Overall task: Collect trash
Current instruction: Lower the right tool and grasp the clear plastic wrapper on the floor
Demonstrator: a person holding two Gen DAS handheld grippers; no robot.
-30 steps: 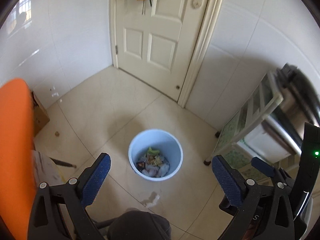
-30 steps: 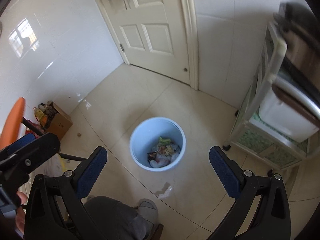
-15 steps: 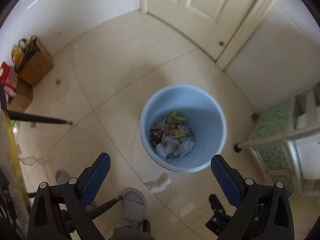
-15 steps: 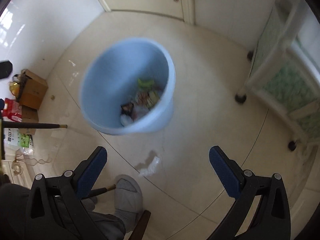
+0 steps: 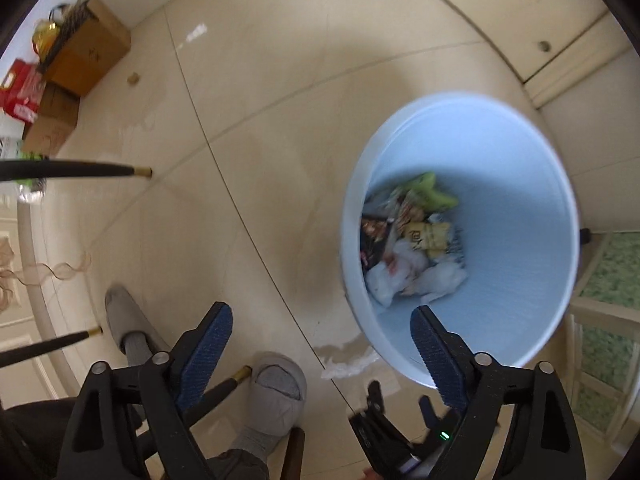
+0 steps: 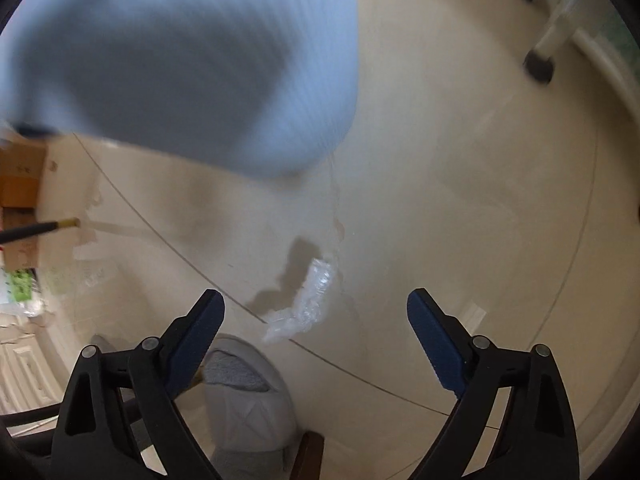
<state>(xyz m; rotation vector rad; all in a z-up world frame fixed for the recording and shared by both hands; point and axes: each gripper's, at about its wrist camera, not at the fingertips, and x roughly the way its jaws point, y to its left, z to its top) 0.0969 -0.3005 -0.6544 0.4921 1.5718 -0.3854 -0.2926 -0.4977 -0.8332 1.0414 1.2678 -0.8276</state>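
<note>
A crumpled clear plastic wrapper [image 6: 306,304] lies on the cream tile floor, just ahead of my right gripper [image 6: 316,330] and between its blue pads. That gripper points down, its jaws closing but wide, nothing touched. A light blue bin [image 5: 464,236] holds wrappers and tissues [image 5: 412,248]; its blurred wall [image 6: 180,60] fills the upper left of the right wrist view. My left gripper [image 5: 322,344] hangs by the bin's near rim, jaws closing with nothing between them. The wrapper [image 5: 352,362] shows beside the bin's base.
A person's grey slippers [image 5: 278,390] [image 6: 244,396] stand close under both grippers. Black chair legs [image 5: 76,170] cross the left. Cardboard boxes [image 5: 86,52] sit at the far left wall. A white and green rack [image 5: 604,316] stands right of the bin; its foot [image 6: 538,66] rests on the floor.
Both grippers dropped steeply toward the floor and tipped downward. The bin grew large, and the wrapper now lies between the right gripper's fingers. Both jaws narrowed slightly.
</note>
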